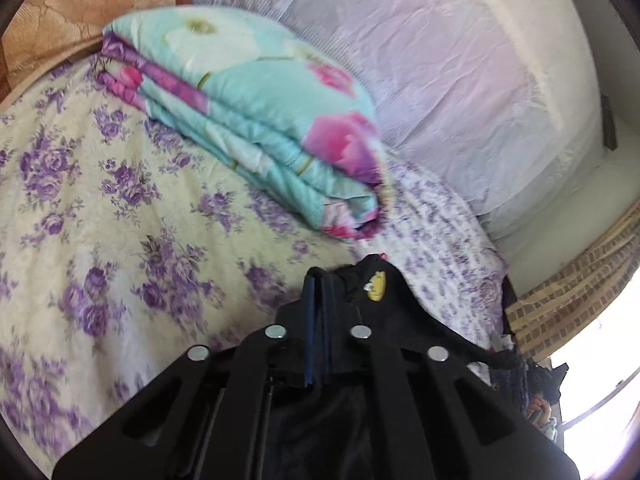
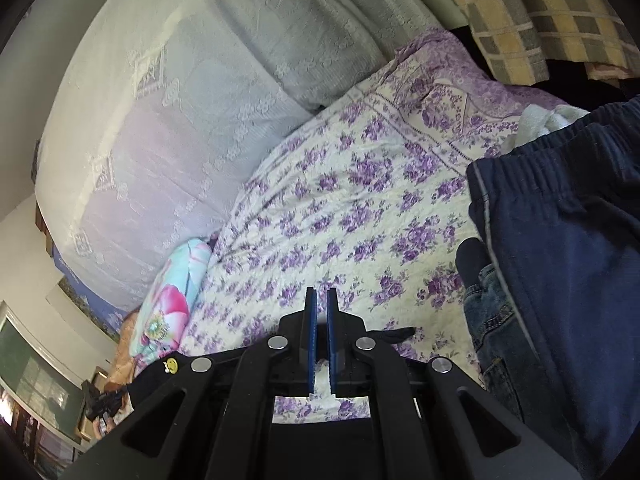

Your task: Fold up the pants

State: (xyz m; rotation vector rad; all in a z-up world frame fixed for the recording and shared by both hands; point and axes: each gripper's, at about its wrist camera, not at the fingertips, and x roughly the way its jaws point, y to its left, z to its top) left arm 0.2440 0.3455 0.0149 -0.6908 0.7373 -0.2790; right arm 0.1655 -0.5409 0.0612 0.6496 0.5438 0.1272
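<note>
The bedspread is cream with purple rose sprigs. A folded quilt on it is turquoise with pink and white flowers and purple edging. The pillow is tan-gold with a leaf weave. A pale lilac-white lace cover drapes the headboard. The black garment carries a yellow badge. A pile of clothes is navy with blue denim beneath. A blanket is checked yellow and grey. Both grippers have blue pads on black frames

pants: 3 | quilt: 1 | bedspread: 1 | tongs: 2
</note>
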